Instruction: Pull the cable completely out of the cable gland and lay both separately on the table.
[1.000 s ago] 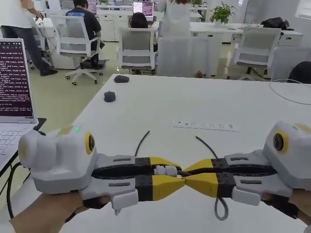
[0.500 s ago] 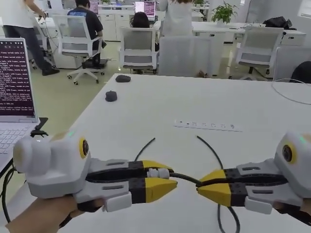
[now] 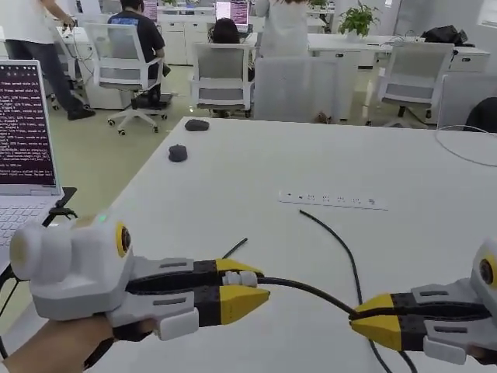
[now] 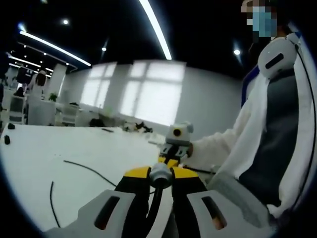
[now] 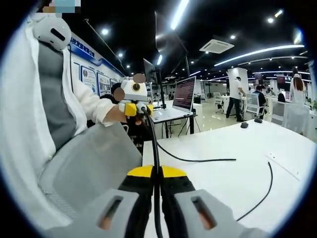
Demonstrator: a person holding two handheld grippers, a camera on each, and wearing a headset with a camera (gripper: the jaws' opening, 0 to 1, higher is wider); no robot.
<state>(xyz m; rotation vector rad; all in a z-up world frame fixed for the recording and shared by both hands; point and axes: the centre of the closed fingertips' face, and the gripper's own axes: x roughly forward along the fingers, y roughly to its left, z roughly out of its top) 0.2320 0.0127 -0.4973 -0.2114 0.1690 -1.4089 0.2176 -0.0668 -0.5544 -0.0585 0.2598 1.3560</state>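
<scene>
My left gripper (image 3: 262,286) is shut on the small white cable gland (image 3: 241,277), low and left of centre in the head view. The black cable (image 3: 307,288) comes out of the gland and runs right to my right gripper (image 3: 356,317), which is shut on it. Beyond that grip the cable trails over the white table (image 3: 233,186). In the left gripper view the gland (image 4: 160,173) sits between the yellow jaws. In the right gripper view the cable (image 5: 151,139) rises from between the jaws toward the left gripper (image 5: 134,105).
A white power strip (image 3: 332,201) lies across the middle of the table. Two dark mice (image 3: 178,154) (image 3: 195,125) rest at the far left. An open laptop (image 3: 23,148) stands beyond the left edge. Office chairs and people are behind the table.
The grippers have drawn apart: the right one went right and down, the left slightly left. A longer stretch of cable now spans between gland and right gripper.
</scene>
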